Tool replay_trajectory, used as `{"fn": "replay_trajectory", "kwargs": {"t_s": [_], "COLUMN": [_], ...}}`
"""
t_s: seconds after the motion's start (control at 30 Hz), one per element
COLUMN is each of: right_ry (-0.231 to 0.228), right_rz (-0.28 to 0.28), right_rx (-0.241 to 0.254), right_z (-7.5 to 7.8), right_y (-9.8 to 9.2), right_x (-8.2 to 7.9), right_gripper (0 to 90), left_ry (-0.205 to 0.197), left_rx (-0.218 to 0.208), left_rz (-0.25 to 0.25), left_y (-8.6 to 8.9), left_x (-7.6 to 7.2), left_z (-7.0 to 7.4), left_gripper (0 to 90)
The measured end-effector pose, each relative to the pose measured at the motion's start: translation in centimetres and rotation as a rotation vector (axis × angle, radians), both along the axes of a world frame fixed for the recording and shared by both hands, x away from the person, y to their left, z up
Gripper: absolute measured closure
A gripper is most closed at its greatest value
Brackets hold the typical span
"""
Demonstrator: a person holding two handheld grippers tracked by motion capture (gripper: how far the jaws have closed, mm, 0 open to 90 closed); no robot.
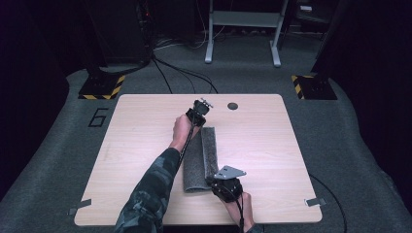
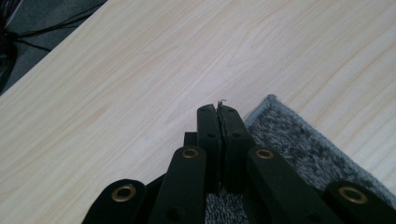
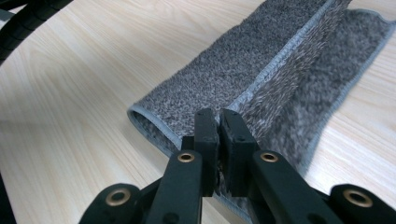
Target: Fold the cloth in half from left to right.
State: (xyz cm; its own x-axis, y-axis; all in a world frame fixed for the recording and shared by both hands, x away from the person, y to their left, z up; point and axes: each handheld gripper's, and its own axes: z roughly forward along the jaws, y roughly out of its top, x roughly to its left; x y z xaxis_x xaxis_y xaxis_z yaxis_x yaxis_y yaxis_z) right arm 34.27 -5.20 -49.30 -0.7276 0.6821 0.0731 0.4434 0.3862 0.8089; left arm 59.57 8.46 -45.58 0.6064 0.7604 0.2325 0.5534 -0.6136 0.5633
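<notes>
Item: grey towel [image 1: 200, 160], folded lengthwise into a long narrow strip. It lies on the bench [image 1: 136, 145] near the middle, running from just short of the far edge toward the near edge, slightly slanted. Its pile is speckled grey and a paler stitched hem runs round the border. In the right gripper view the upper layer [image 3: 224, 74] lies over the lower one [image 3: 322, 79], offset so that a band of the lower layer shows alongside.

Left gripper [image 1: 201, 109]: at the far end of the towel, held by a hand with a camouflage sleeve [image 1: 150, 194] behind it. In the left gripper view the jaws stand pressed together over the far corner of the towel [image 2: 299, 140], with a thin edge of cloth pinched between the pads; clenched on the towel.

Right gripper [image 1: 219, 187]: at the near end of the towel, close to the near edge of the bench, with its grey three-cornered plate [image 1: 230, 171] on top. In the right gripper view the jaws are drawn together with the hem of the towel caught between them; clenched on the towel.

Bench: pale wood grain, a dark round hole [image 1: 232, 106] near the far edge.

Surroundings: grey carpet floor [image 1: 58, 145], a painted figure 6 [image 1: 98, 117] off the left edge of the bench, black cables [image 1: 180, 73] beyond the far edge.
</notes>
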Motion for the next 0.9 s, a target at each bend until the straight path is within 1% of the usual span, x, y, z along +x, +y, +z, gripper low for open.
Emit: {"fn": "replay_trajectory", "kwargs": {"t_s": [0.1, 0.13, 0.17, 0.2, 0.27, 0.3, 0.33, 0.37, 0.4, 0.43, 0.47, 0.5, 0.53, 0.6, 0.67, 0.7, 0.73, 0.77, 0.8, 0.83, 0.87, 0.9], "right_ry": [0.006, 0.015, 0.013, 0.020, 0.029, 0.032, 0.039, 0.039, 0.035, 0.042, 0.042, 0.048, 0.051, 0.052, 0.049, 0.047, 0.048, 0.037, 0.035, 0.031, 0.028, 0.028], "right_rz": [-0.009, -0.020, -0.015, -0.025, -0.025, -0.028, -0.025, -0.026, -0.027, -0.033, -0.035, -0.037, -0.046, -0.074, -0.092, -0.112, -0.131, -0.137, -0.144, -0.150, -0.154, -0.164], "right_rx": [-0.004, 0.001, -0.003, -0.002, -0.009, -0.008, -0.001, -0.002, -0.006, -0.006, -0.009, -0.008, -0.020, -0.028, -0.033, -0.034, -0.039, -0.041, -0.036, -0.033, -0.031, -0.023], "right_z": [-0.3, -0.4, -0.5, -0.6, -0.9, -1.0, -1.1, -1.1, -1.1, -1.1, -1.2, -1.3, -1.5, -1.6, -1.6, -1.5, -1.4, -1.3, -1.1, -1.0, -0.9, -0.8], "right_y": [-0.5, -0.7, -0.8, -0.9, -1.2, -1.2, -1.3, -1.3, -1.3, -1.2, -1.3, -1.3, -1.5, -1.9, -2.5, -3.0, -3.3, -3.6, -4.1, -4.4, -4.7, -4.9], "right_x": [0.1, 0.1, 0.1, 0.1, 0.1, 0.1, 0.1, 0.0, 0.0, 0.1, 0.2, 0.2, 0.3, 0.2, 0.1, -0.1, -0.1, -0.1, -0.2, -0.2, 0.0, 0.2], "right_gripper": [85.9, 85.8, 85.7, 85.6, 85.6, 85.6, 85.6, 85.6, 85.6, 85.2, 83.9, 82.3, 78.9, 71.5, 63.8, 58.4, 52.1, 51.2, 48.2, 42.6, 39.5, 38.6], "left_ry": [0.006, 0.007, 0.006, 0.006, 0.013, 0.016, 0.014, 0.016, 0.012, 0.010, 0.012, 0.027, 0.029, 0.037, 0.029, 0.022, 0.019, 0.020, 0.018, 0.017, 0.012, 0.014], "left_rx": [-0.008, -0.014, -0.012, -0.007, -0.008, -0.001, -0.004, 0.010, 0.014, 0.017, 0.012, 0.011, -0.007, -0.059, -0.107, -0.122, -0.119, -0.124, -0.124, -0.136, -0.131, -0.132], "left_rz": [-0.006, -0.002, -0.004, -0.006, -0.002, -0.005, 0.000, -0.005, 0.001, 0.011, 0.019, 0.025, 0.032, 0.051, 0.048, 0.048, 0.046, 0.042, 0.043, 0.045, 0.045, 0.048], "left_y": [-0.4, -0.5, -0.6, -0.7, -1.0, -1.1, -1.2, -1.2, -1.3, -1.4, -1.4, -1.4, -1.3, -1.1, -0.6, -0.4, -0.1, 0.3, 0.7, 1.1, 1.4, 1.8], "left_x": [0.1, 0.2, 0.2, 0.3, 0.3, 0.4, 0.4, 0.4, 0.5, 0.5, 0.6, 0.7, 0.7, 0.5, 0.1, -0.1, -0.2, -0.5, -0.8, -1.1, -1.2, -1.5], "left_z": [-0.3, -0.4, -0.5, -0.6, -0.9, -1.0, -1.1, -1.1, -1.2, -1.3, -1.4, -1.4, -1.4, -1.1, -0.3, -0.1, 0.1, 0.3, 0.5, 0.5, 0.5, 0.5], "left_gripper": [88.2, 88.1, 88.1, 88.1, 88.0, 87.9, 87.9, 87.8, 86.9, 83.5, 73.2, 65.3, 55.1, 39.5, 30.3, 28.1, 25.7, 23.5, 22.8, 22.1, 21.2, 20.9]}}
